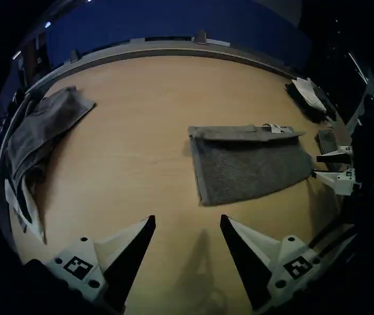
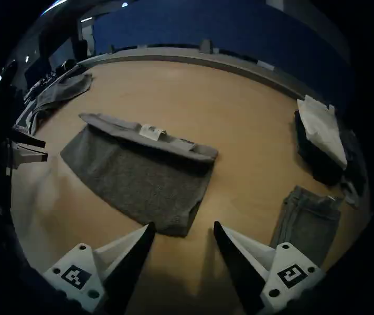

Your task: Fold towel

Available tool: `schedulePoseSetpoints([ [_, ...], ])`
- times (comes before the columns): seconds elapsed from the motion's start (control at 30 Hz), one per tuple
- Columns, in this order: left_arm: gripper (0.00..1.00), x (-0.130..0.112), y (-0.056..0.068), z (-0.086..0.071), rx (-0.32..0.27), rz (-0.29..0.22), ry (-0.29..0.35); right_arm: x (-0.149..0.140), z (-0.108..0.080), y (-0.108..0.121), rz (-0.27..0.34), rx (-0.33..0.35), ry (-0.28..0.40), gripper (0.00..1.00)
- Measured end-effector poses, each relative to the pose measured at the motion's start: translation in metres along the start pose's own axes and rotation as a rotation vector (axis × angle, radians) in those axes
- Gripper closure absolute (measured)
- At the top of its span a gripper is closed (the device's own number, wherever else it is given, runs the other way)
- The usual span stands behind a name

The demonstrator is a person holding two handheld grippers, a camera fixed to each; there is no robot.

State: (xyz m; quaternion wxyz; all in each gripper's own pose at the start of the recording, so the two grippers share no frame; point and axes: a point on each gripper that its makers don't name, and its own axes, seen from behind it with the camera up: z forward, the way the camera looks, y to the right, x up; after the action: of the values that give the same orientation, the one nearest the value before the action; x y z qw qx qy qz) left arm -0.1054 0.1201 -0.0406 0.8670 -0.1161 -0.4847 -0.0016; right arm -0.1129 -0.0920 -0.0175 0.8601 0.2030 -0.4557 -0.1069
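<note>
Towel with illegible white tag

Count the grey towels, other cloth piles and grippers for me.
Grey towels: 3 (middle towel, folded towel, crumpled heap)
Other cloth piles: 1 (dark stack topped by white cloth)
Grippers: 2 (left gripper, right gripper)
Total: 6

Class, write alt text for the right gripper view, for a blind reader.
A partly folded grey towel lies on a wooden table, just ahead of the open right tool. A smaller folded cloth lies to its right, a white and dark pile beyond.
</note>
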Motion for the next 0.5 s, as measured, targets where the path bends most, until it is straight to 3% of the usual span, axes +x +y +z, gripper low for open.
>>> schedulePoseSetpoints([
  [0.43, 0.08, 0.005, 0.0033, -0.0026, -0.007, -0.001, 0.008, -0.0079, 0.0043, -0.0058, 0.006, 0.042, -0.031, 0.38],
  [0.5, 0.08, 0.0048, 0.0037, -0.0027, -0.008, 0.0, 0.008, -0.0088, 0.0053, -0.0069, 0.008, 0.048, -0.036, 0.45],
])
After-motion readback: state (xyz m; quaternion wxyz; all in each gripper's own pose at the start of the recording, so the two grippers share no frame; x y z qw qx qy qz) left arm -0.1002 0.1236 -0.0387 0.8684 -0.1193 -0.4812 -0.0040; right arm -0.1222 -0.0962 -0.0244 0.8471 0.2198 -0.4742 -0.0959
